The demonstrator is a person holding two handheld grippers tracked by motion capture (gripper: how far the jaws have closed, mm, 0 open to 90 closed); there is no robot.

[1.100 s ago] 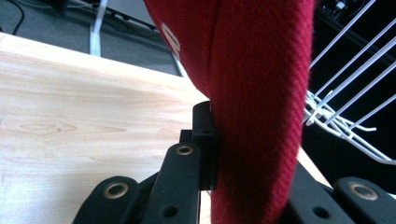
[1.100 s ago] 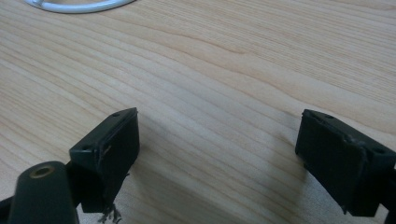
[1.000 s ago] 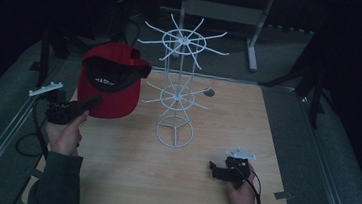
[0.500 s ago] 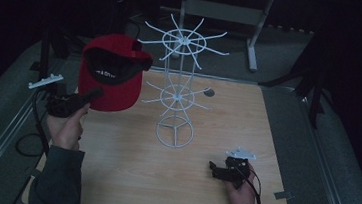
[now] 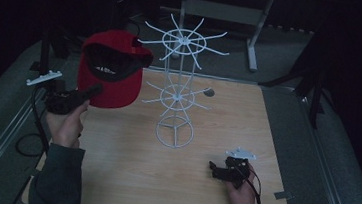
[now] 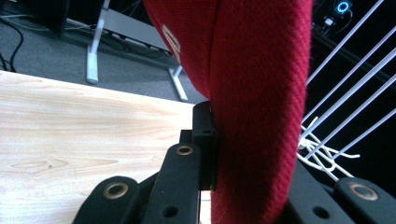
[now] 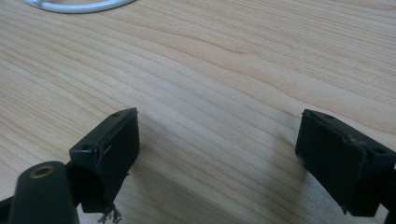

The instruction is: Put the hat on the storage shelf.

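Lifted slightly higher than before, the red fabric baseball cap [image 5: 110,70] hangs upper left, black underside showing, clamped in the left hand-held gripper [image 5: 92,89]; its logo is cut off. Right hand-held gripper [image 5: 217,170] gapes empty.

Wood tabletop [image 5: 126,177], grey metal frame [image 5: 218,10] behind – dark bkgd, cables on floor.

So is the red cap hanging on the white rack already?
No, the red cap is held up in the left tool, off to the side of the white wire rack.
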